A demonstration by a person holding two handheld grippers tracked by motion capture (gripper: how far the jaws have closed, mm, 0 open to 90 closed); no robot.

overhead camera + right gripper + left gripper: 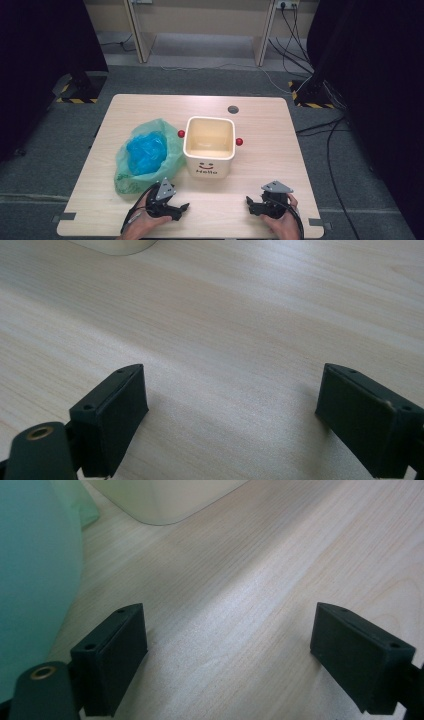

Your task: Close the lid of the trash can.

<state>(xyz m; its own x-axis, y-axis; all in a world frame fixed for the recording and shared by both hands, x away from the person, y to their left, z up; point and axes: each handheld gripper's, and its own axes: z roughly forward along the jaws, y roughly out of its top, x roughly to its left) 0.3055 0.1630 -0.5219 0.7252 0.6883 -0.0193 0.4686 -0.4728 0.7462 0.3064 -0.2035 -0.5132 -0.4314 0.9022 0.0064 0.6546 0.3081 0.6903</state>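
On the left of the wooden table lies a crumpled green plastic bag with something blue bunched inside it, and the left gripper sits low near the front edge just in front of the bag, its jaws spread wide over bare wood with nothing between them. In the middle stands a cream bin with a smiling face on its front, a red knob on each side and its top open, touching the bag's right edge. Farther right, the right gripper rests near the front edge, well apart from the bin, jaws likewise spread wide and empty.
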